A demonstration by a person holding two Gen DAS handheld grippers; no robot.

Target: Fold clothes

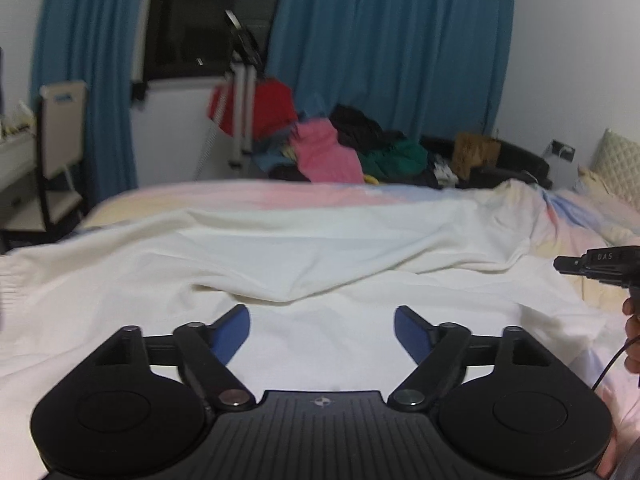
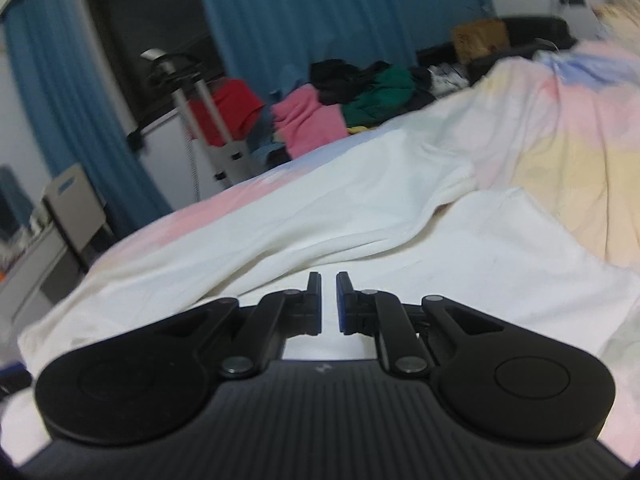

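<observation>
White shirt [image 1: 320,248] lies spread across the bed [image 1: 248,194], one layer already lapped over. Soft, light, floppy cloth: best pinched at an edge or hem. Left gripper [image 1: 322,334] spread wide, empty; right gripper [image 2: 329,302] nearly closed, holding nothing.

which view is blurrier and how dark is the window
Right wrist view: motion-smeared and tilted, the pile of coloured clothes soft. Left wrist view: level and sharper on the white garment, background still soft. The window is black between blue curtains, with a lamp glare at its top; fisheye bends both frames.
</observation>
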